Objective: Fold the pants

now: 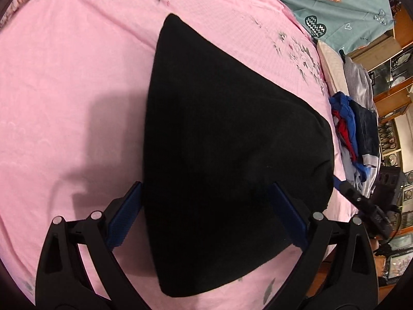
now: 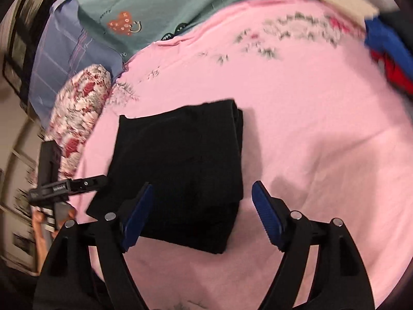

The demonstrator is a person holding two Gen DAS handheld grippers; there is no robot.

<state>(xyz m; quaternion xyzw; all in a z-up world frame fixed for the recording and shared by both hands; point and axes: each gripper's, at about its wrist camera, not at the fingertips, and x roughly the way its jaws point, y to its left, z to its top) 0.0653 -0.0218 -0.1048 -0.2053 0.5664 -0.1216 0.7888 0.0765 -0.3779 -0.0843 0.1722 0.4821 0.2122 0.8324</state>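
Observation:
The black pants [image 1: 219, 155] lie folded into a compact stack on the pink bedsheet [image 1: 64, 90]. In the left wrist view they fill the middle, and my left gripper [image 1: 206, 188] is open just above them, its blue pads spread to either side. In the right wrist view the folded pants [image 2: 180, 170] lie as a neat rectangle on the sheet [image 2: 309, 129]. My right gripper [image 2: 202, 191] is open and empty over their near right edge. The left gripper [image 2: 77, 184] shows at the pants' left side in that view.
A pile of blue, red and grey clothes [image 1: 353, 129] lies at the bed's right edge. A teal patterned blanket [image 2: 155, 13] and a floral pillow [image 2: 80, 108] lie at the head. Wooden shelves [image 1: 395, 103] stand beyond the bed.

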